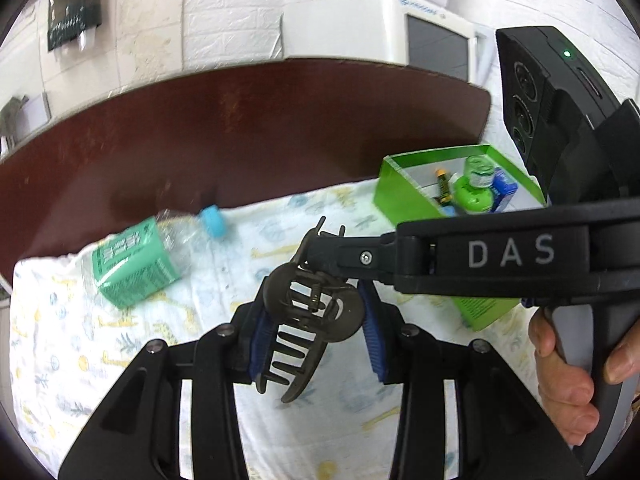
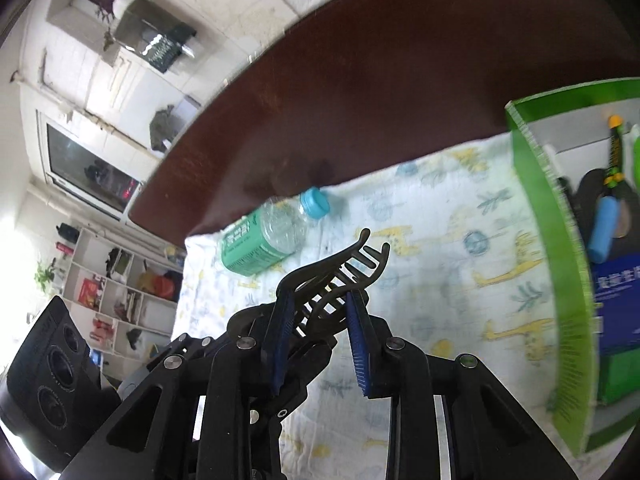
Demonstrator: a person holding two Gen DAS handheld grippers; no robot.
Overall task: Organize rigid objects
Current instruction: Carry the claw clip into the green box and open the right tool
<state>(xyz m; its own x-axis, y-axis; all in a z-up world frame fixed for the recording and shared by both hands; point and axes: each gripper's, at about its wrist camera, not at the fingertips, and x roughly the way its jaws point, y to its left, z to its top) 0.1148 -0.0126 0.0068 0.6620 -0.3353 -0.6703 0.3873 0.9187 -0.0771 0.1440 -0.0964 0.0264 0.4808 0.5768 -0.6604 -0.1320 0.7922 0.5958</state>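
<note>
A dark brown hair claw clip (image 1: 308, 320) hangs above the patterned cloth (image 1: 100, 360), and both grippers hold it. My left gripper (image 1: 314, 308) is shut on its body, blue pads pressing either side. My right gripper (image 1: 318, 248) comes in from the right and grips the clip's upper end. In the right wrist view the clip (image 2: 344, 264) sticks out forward between the blue pads of the right gripper (image 2: 320, 300). A green open box (image 1: 400, 196) (image 2: 560, 240) stands to the right, close by.
Inside the green box lie a green bottle (image 1: 474, 194), a blue packet (image 1: 505, 190) and a black-and-yellow tube (image 1: 442, 186). A plastic bottle with a green label (image 1: 136, 264) (image 2: 260, 244) lies at the cloth's far left. The brown table (image 1: 240, 132) runs behind. A hand (image 1: 568, 380) grips the right gripper's handle.
</note>
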